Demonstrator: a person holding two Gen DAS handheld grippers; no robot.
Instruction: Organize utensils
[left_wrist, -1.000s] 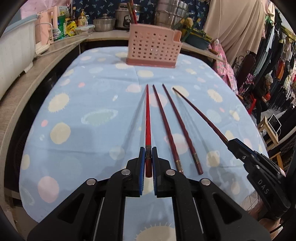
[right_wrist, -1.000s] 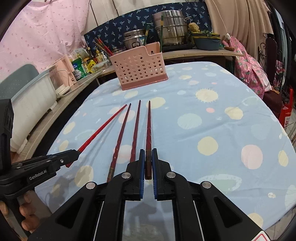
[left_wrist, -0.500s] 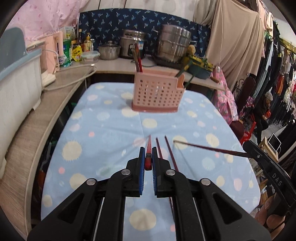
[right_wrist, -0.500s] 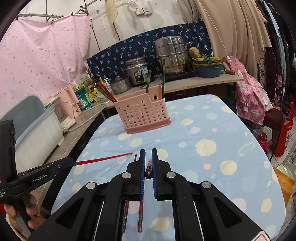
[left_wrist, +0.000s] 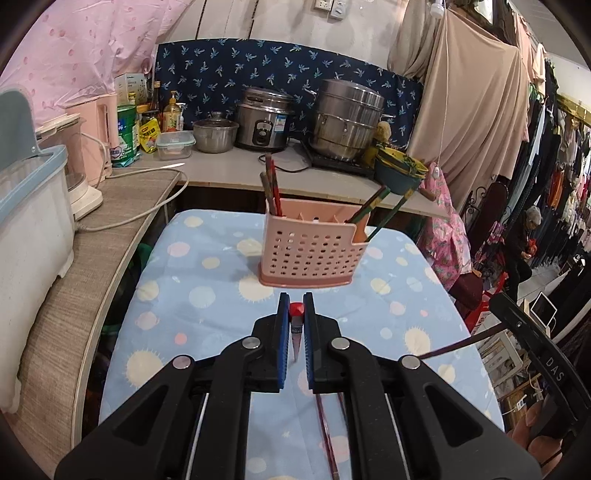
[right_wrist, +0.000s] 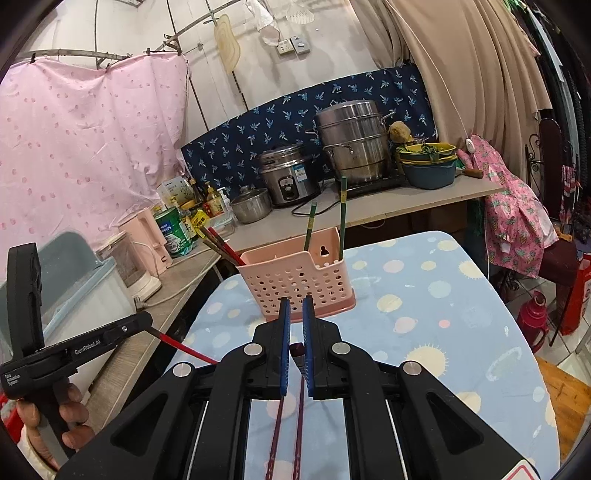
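Observation:
My left gripper (left_wrist: 294, 300) is shut on the thick end of a red chopstick (left_wrist: 296, 308), held in the air in front of the pink perforated basket (left_wrist: 306, 254). My right gripper (right_wrist: 293, 307) is shut on a dark red chopstick (right_wrist: 296, 348), also lifted and facing the basket (right_wrist: 295, 280). Each gripper shows in the other's view, with the left gripper (right_wrist: 142, 323) trailing the red stick (right_wrist: 181, 347) and the right one (left_wrist: 496, 301) the dark stick (left_wrist: 454, 345). Two dark chopsticks (right_wrist: 275, 435) lie on the blue spotted tablecloth (left_wrist: 207, 295) below. The basket holds reddish chopsticks (left_wrist: 272, 188) at its left and green ones (left_wrist: 369, 210) at its right.
A counter (left_wrist: 229, 166) behind the table carries a rice cooker (left_wrist: 264, 118), steel pots (left_wrist: 347, 118), bottles and a pink kettle (left_wrist: 98, 129). A white and blue bin (left_wrist: 29, 221) stands at the left. A person sits at the far right by hanging clothes (left_wrist: 554, 166).
Both grippers have risen off the table, each lifting its chopstick, and now point more level toward the basket. The two middle chopsticks stayed on the cloth.

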